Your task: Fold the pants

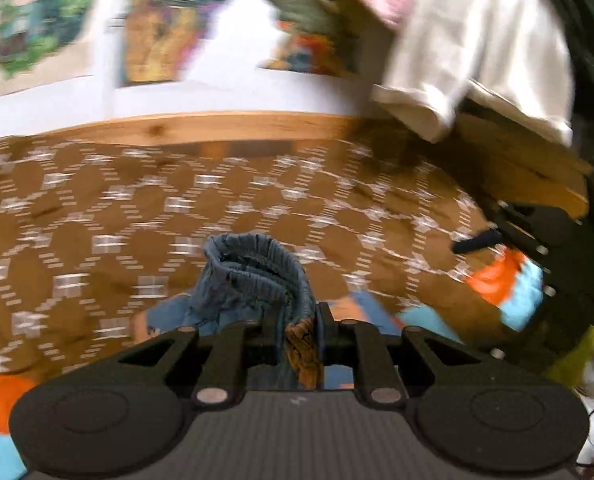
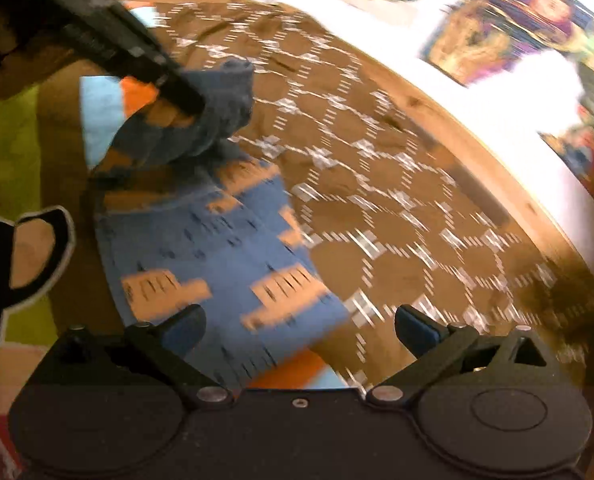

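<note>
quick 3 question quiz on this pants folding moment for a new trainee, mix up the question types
1. True or false: the left gripper is clamped on the waistband of the blue pants.
2. How do the jaws of the right gripper stand? A) shut on the pants B) open, holding nothing C) shut on the bedspread
3. Fill in: the pants lie on a brown patterned ______.

Key
1. True. The gathered elastic waistband sits pinched between its fingers.
2. B. The blue-padded fingers stand wide apart, above the cloth.
3. Bedspread, with a wooden bed frame at its far edge.
</note>
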A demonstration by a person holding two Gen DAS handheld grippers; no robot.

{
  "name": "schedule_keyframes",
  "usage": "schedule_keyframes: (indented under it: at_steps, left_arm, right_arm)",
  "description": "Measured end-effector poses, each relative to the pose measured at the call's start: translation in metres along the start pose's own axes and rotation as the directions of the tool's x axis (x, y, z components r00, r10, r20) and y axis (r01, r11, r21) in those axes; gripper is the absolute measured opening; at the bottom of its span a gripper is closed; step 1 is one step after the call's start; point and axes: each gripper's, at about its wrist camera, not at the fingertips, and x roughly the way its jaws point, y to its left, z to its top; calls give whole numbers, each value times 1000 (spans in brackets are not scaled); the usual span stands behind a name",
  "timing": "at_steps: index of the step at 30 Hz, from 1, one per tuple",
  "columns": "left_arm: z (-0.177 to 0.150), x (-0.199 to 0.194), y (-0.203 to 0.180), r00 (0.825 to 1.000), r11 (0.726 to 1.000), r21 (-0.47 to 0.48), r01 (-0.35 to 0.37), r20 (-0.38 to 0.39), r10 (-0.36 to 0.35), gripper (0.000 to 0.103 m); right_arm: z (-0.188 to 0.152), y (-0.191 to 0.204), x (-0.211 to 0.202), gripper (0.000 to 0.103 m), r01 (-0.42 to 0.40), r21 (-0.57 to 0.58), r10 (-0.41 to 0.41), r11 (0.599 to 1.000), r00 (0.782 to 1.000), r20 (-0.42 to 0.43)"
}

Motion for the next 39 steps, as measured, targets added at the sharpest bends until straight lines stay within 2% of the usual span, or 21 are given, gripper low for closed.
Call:
schedule_keyframes:
  at_steps: [2,6,7,9,11,15,19,22,24,25,26,27,31,32,35,39]
  left_arm:
    - [-7,20,-21,998,997,60,51,-37,-49,19]
    - [-33,51,-54,992,983,164,78,-113,-60,26]
    - [-38,54,-59,991,981,177,84,-122,-63,32]
    - [-46,53,-65,991,977,194,92,-113,-71,37]
    - [-53,48,-69,994,973,217,76,-91,-58,57]
    - [-68,42,-69,996,966,255,37,-90,-15,59]
    - [-80,41,-63,991,962,273,16,-133,21,57]
    - [-80,42,-63,991,954,300,8,-127,31,57]
    - [-80,44,-63,990,951,308,15,-137,29,57]
    - [-80,46,-63,989,951,310,18,-145,28,53]
    - [-80,47,-63,988,950,310,24,-153,25,42]
    - [-81,48,-63,987,950,309,30,-161,21,38]
    - [-79,51,-57,986,959,280,37,-166,11,24]
    - [-79,51,-55,986,962,269,37,-166,8,19]
    - [-78,51,-52,987,965,259,37,-161,5,11]
    - [-74,45,-50,989,969,244,47,-145,-11,8]
  right_arm:
    - [-18,-5,1,101,26,43,-25,999,999,-22]
    - [-43,-16,10,101,56,117,-48,991,996,-72]
    - [-47,-18,11,101,62,132,-53,989,996,-75]
    - [-52,-22,12,101,70,165,-57,984,995,-81]
    - [-56,-25,12,101,63,191,-50,980,996,-73]
    - [-50,-29,11,101,26,252,-18,967,999,-34]
    - [-37,-43,17,100,-88,347,78,934,996,41]
    - [-28,-57,30,98,-218,457,195,862,976,98]
    - [-20,-62,42,92,-279,508,251,815,960,125]
    - [-15,-63,48,90,-300,525,272,797,953,131]
    - [-11,-64,54,86,-320,542,297,777,946,132]
    - [-8,-64,61,80,-337,561,321,756,938,130]
    - [-4,-59,87,68,-379,615,406,692,908,103]
    - [-5,-57,91,59,-379,624,415,683,905,95]
    - [-7,-52,101,30,-359,654,424,665,903,65]
    - [-10,-52,99,16,-366,674,425,641,901,85]
